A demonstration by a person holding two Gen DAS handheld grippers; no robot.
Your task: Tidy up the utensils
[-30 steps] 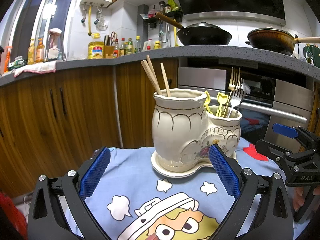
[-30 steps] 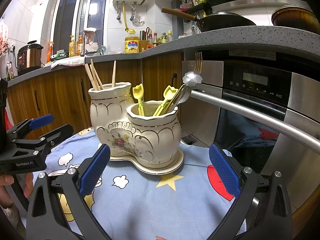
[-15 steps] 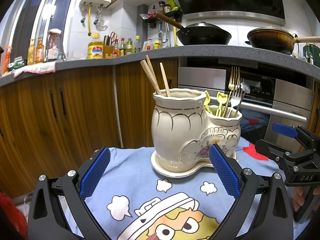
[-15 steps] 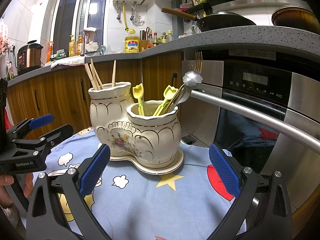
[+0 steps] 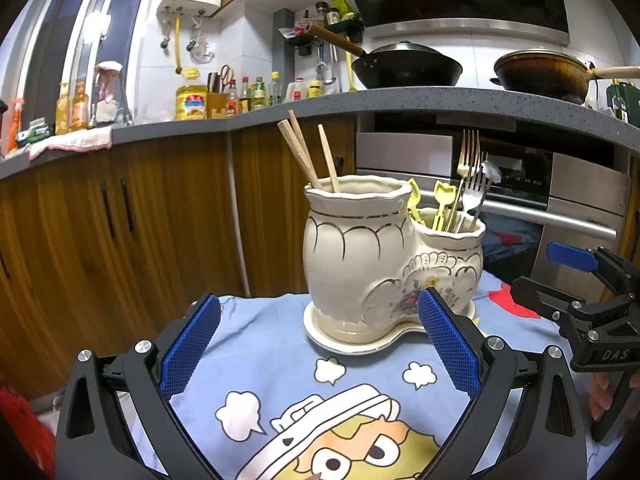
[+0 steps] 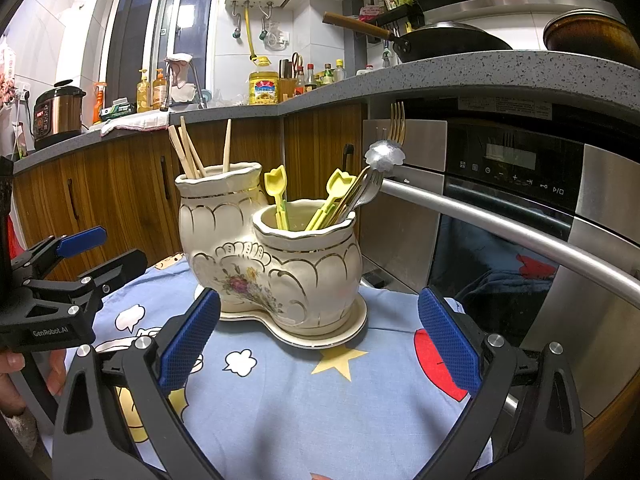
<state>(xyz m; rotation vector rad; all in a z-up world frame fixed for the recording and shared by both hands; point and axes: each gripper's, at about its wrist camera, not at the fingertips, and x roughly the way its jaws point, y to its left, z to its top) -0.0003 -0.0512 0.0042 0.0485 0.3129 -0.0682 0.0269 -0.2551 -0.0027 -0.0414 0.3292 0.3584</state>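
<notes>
Both grippers wait empty before the holder

The ceramic utensil holder point(image 5: 384, 264) stands straight ahead of the left gripper point(image 5: 320, 344) and right gripper point(image 6: 318, 340), jaws spread wide; upright forks point(image 6: 370, 184) lean nearer the right one

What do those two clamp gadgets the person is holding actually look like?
Both are black, angular frames with silver screws. The left gripper and right gripper carry blue, grid-textured pads on their jaws. Small white lettering is printed on the side of each. No cables or sleeves show.
</notes>
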